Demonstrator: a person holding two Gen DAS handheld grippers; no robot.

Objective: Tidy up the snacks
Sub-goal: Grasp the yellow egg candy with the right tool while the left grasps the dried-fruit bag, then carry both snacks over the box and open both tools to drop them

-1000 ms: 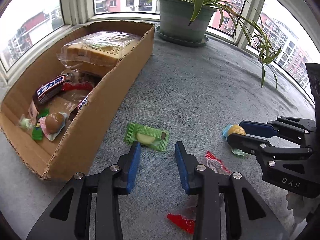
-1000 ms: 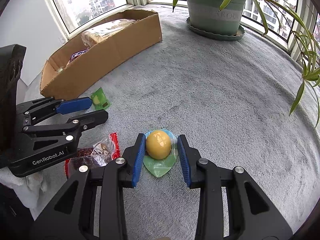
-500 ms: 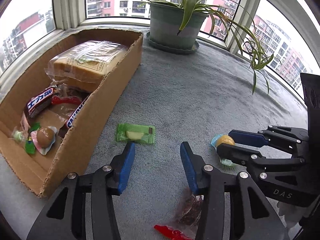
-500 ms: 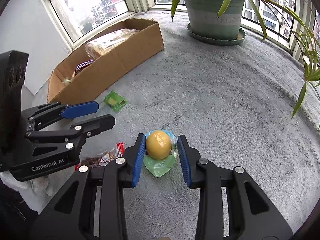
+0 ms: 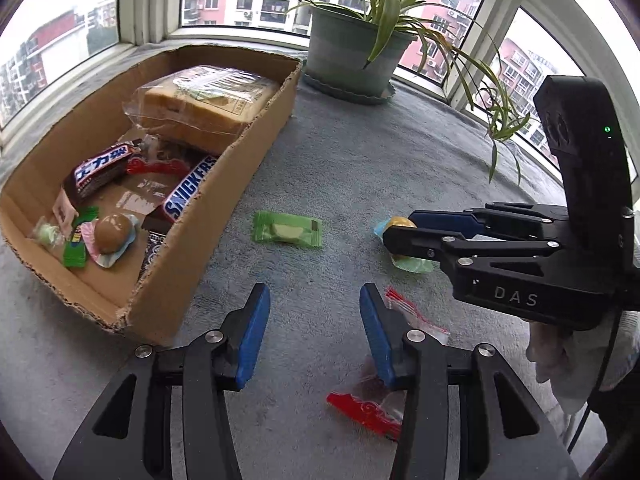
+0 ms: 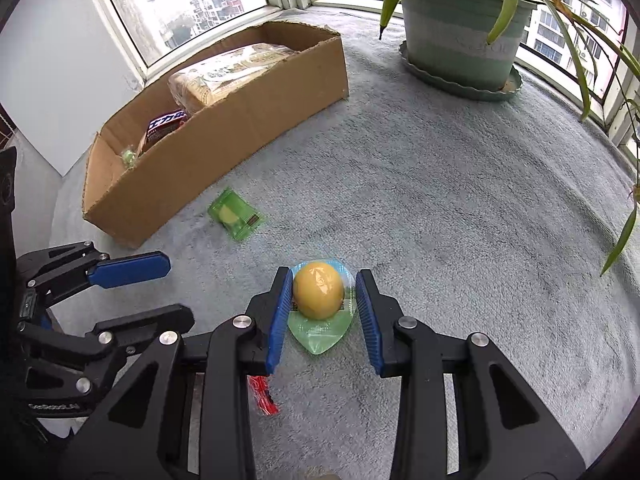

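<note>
- The cardboard box sits by the window on the grey carpet, already well stocked, so most of the sorting looks done.
- Biggest thing inside: the bagged bread loaf at the far end.
- Then the bars: a Snickers bar against the near wall and a dark chocolate bar beside it.
- Down at the near corner, a brown ball snack on its pastel wrapper, plus some small green sweets (too small to name).
- Left on the carpet, by my count, three items.
- The red-edged clear packet lies partly under the left gripper, whose blue pads are spread wide and hold nothing.
- The green wrapped candy lies flat between the box and the grippers, near the box wall but not touching it.
- The yellow ball snack on its green-blue wrapper sits right between the pads of the right gripper; the left pad looks to be touching it, with a gap on the right, so spread around it and not yet pinching.
- Judgement: the yellow ball is next, then two more trips.
</note>
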